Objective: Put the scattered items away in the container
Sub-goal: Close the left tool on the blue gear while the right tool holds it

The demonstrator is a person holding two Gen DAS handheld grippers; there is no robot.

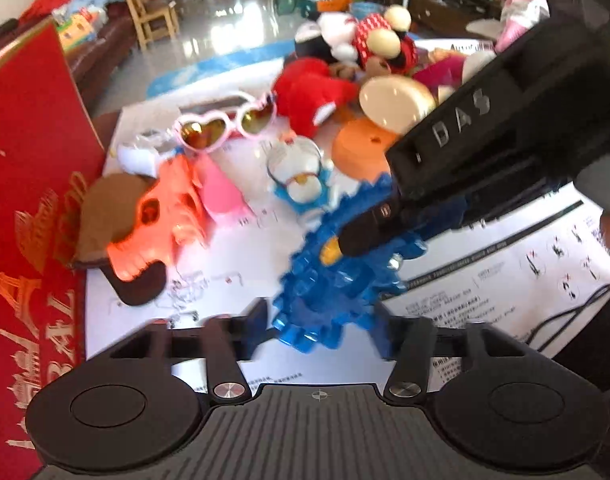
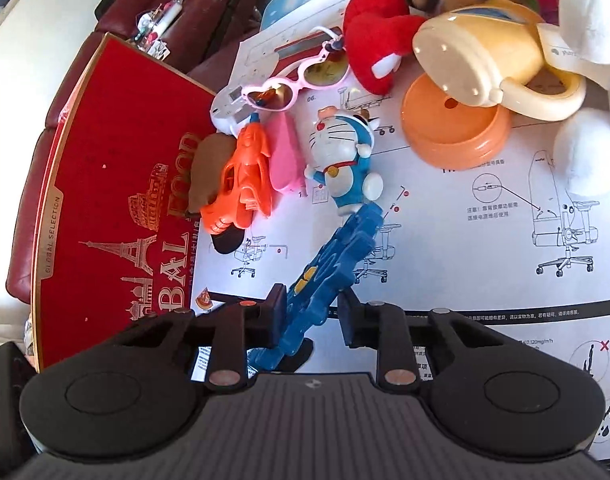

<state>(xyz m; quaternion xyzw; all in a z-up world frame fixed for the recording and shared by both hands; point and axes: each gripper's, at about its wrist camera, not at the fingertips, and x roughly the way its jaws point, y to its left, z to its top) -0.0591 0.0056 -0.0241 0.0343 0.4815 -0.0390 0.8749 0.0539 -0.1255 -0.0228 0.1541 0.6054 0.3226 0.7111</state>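
Observation:
A blue spiky plastic toy [image 1: 337,280] is tilted up off the white printed sheet. In the right wrist view the blue toy [image 2: 337,248] runs edge-on between the fingers of my right gripper [image 2: 311,320], which is shut on it. In the left wrist view that right gripper [image 1: 369,228] reaches in from the upper right onto the toy's middle. My left gripper [image 1: 321,328] has the toy's near end between its blurred fingers, which stand open just off its edges. A red box [image 2: 117,152] with gold print lies at the left.
Left of the toy lie an orange water gun [image 2: 241,184], a pink piece, heart-shaped sunglasses [image 2: 301,80] and a Doraemon figure [image 2: 345,160]. Farther back are an orange lid [image 2: 453,132], a cream mug [image 2: 485,52] and plush toys [image 2: 373,40].

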